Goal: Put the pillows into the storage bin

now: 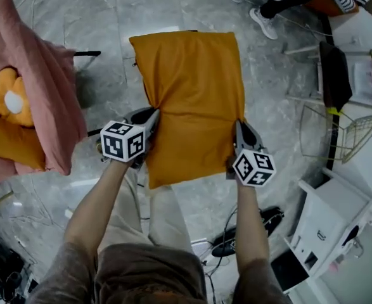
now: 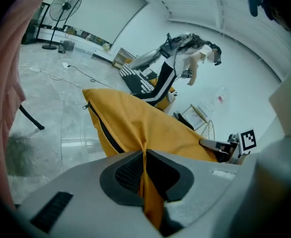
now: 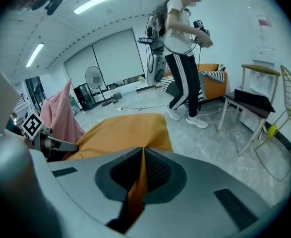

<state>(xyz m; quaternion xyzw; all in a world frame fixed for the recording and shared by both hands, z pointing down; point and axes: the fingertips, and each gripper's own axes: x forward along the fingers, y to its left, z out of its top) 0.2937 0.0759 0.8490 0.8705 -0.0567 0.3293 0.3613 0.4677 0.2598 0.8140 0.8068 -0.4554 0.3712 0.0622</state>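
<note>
An orange pillow [image 1: 192, 94] hangs flat between my two grippers above the grey floor. My left gripper [image 1: 155, 116] is shut on a pinch of fabric at the pillow's left edge, and the cloth runs between its jaws [image 2: 145, 157]. My right gripper [image 1: 238, 126] is shut on the right edge, with orange cloth [image 3: 120, 133] pinched in its jaws [image 3: 143, 155]. A black zipper [image 2: 103, 128] runs along the pillow's far side. A clear plastic rim [image 2: 78, 143] shows on the floor under the pillow. Another orange pillow [image 1: 11, 144] lies at the left under a pink cloth.
A pink cloth [image 1: 40, 75] drapes a seat at the left, with an orange and white plush [image 1: 11, 100] on it. A person [image 3: 182, 48] stands at the back right. A chair [image 1: 338, 75], a wire basket [image 1: 353, 132], a white unit [image 1: 331, 220] and floor cables [image 1: 236, 239] stand right.
</note>
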